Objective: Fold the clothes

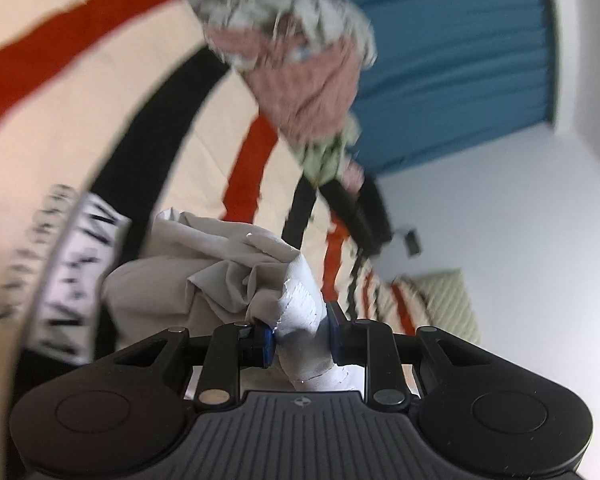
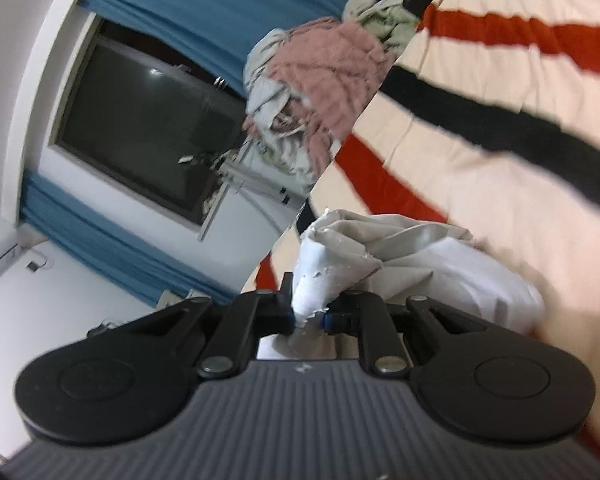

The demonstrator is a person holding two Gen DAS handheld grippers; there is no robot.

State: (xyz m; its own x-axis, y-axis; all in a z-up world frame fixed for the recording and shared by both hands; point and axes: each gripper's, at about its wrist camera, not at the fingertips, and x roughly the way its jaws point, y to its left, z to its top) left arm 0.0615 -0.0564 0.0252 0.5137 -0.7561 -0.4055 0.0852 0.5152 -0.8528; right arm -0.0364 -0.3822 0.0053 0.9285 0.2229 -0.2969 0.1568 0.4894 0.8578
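Note:
A beige garment [image 1: 204,268] with a white inner lining is bunched up over the striped bedspread [image 1: 100,112]. My left gripper [image 1: 300,340] is shut on a white edge of it. In the right wrist view the same beige garment [image 2: 412,248] hangs bunched in front of the bedspread [image 2: 480,168], and my right gripper [image 2: 308,318] is shut on another white edge of it. Both views are tilted and blurred.
A pile of pink, grey and green clothes [image 1: 300,52] lies at the bed's far edge, also in the right wrist view [image 2: 320,80]. Behind are blue curtains [image 1: 460,60], a dark window [image 2: 148,136], white walls and a striped pillow [image 1: 444,300].

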